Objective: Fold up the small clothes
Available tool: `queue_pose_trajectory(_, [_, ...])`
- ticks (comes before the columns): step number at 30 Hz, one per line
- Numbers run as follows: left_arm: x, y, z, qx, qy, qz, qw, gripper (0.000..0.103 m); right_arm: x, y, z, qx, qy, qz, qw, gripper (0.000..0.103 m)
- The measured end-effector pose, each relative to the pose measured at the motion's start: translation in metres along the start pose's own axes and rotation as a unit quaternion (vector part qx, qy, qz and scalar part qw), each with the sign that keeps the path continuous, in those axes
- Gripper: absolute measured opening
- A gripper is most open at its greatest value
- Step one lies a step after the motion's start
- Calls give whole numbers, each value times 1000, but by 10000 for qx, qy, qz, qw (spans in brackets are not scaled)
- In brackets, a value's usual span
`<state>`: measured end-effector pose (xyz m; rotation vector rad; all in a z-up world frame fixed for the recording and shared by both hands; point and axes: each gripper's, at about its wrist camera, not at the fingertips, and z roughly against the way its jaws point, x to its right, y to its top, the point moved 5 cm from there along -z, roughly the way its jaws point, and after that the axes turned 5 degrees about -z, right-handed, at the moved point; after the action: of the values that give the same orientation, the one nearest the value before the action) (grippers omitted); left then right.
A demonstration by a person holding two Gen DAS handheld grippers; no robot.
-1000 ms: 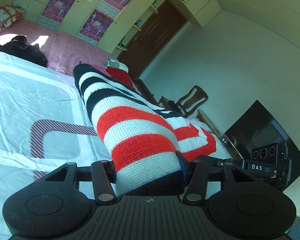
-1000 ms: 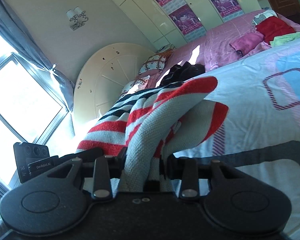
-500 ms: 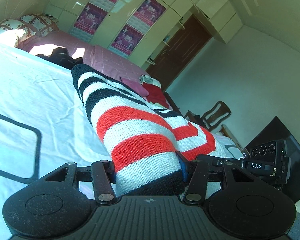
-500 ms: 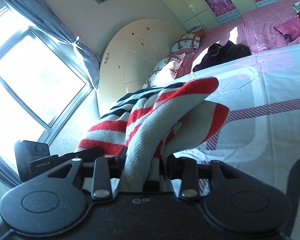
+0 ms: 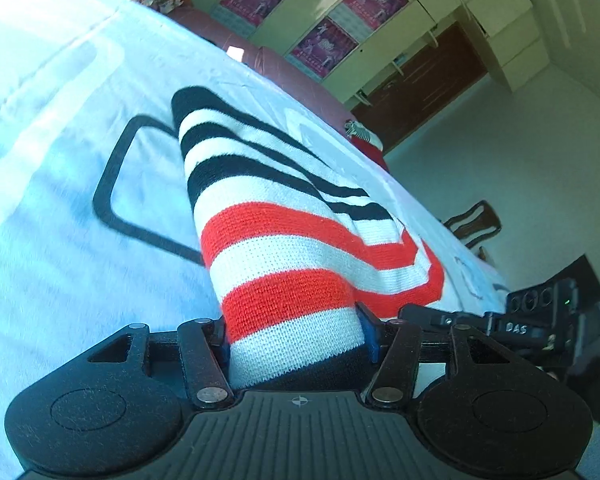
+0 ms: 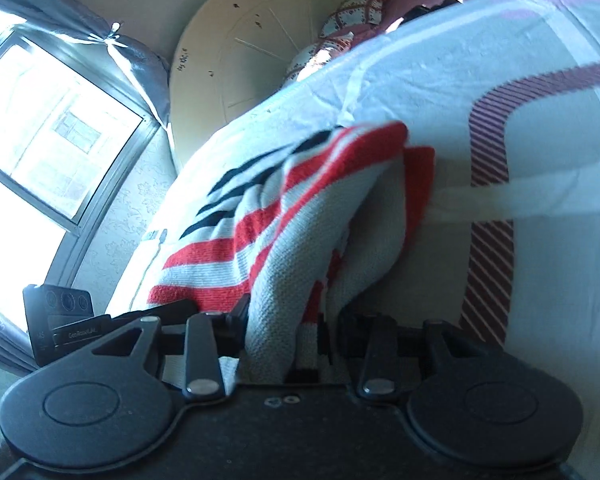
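The other gripper's camera block reads "DAS" from the left wrist view and "GenRobot.AI" from the right. The left gripper (image 5: pixel 296 336) clamps a thick fold of the striped sweater (image 5: pixel 284 240), red, white and black, its jaws having just eased wider with the knit between them. The right gripper (image 6: pixel 290 336) pinches another bunched edge of it, jaws likewise just loosened. The sweater stretches between them, low over the bed (image 5: pixel 60 240). The white sheet lies open beyond the knit, and the mattress edge falls away toward a chair (image 5: pixel 476 224).
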<state>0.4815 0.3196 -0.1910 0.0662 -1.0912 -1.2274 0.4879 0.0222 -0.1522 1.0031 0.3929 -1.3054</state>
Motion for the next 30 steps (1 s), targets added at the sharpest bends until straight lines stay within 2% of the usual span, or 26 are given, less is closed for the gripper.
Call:
queue_pose_trajectory(3, [-6, -6, 3, 4, -172, 387, 9991, 58, 8, -5, 6, 63, 83, -382, 9992, 41])
queue_pose_trajectory(9, [-1, -44, 27, -25, -463, 756, 9961, 58, 4, -32, 37, -75, -57, -550, 9984, 54])
queue_pose_trajectory(11, [-12, -55, 31, -18, -790, 1150, 9902, 58, 8, -42, 38, -262, -57, -821, 9963, 56])
queue_pose_trajectory(13, [-11, -65, 30, 52, -1033, 1345, 9855, 58, 3, -46, 40, -271, 203, -892, 9954, 54])
queue_pose_trajectory(15, [-10, -70, 30, 212, -1213, 1593, 9795, 58, -2, -44, 47, -264, 556, -1076, 9923, 51])
queue_pose_trajectory(17, [-11, -77, 33, 356, -1254, 1729, 9763, 58, -2, -44, 54, -254, 556, -1112, 9919, 49])
queue_pose_trajectory(18, [-11, -80, 35, 380, -1107, 1675, 9789, 58, 1, -46, 55, -280, 379, -1077, 9931, 49])
queue_pose_trajectory(20, [-8, -90, 37, 292, -635, 1251, 9897, 58, 7, -57, 52, -404, -307, -811, 9954, 47])
queue_pose_trajectory(22, [5, -99, 38, 242, -18, 609, 9978, 58, 1, -69, 55, -314, -564, -475, 9968, 46])
queue_pose_trajectory(23, [15, -101, 41, 213, 366, 128, 9990, 58, -2, -72, 57, -283, -663, -379, 9967, 46])
queue_pose_trajectory(25, [40, -106, 38, 179, 1110, -742, 9909, 58, -12, -82, 62, -162, -901, -91, 9958, 50])
queue_pose_trajectory(28, [68, -116, 27, 57, 2156, -1667, 9621, 58, -22, -96, 74, 12, -1186, 104, 9929, 58])
queue_pose_trajectory(29, [78, -117, 24, 75, 2380, -1865, 9532, 58, -26, -100, 78, 71, -1264, 187, 9918, 62])
queue_pose_trajectory(30, [82, -121, 28, 113, 2483, -1989, 9480, 61, -32, -107, 87, 156, -1352, 342, 9901, 64])
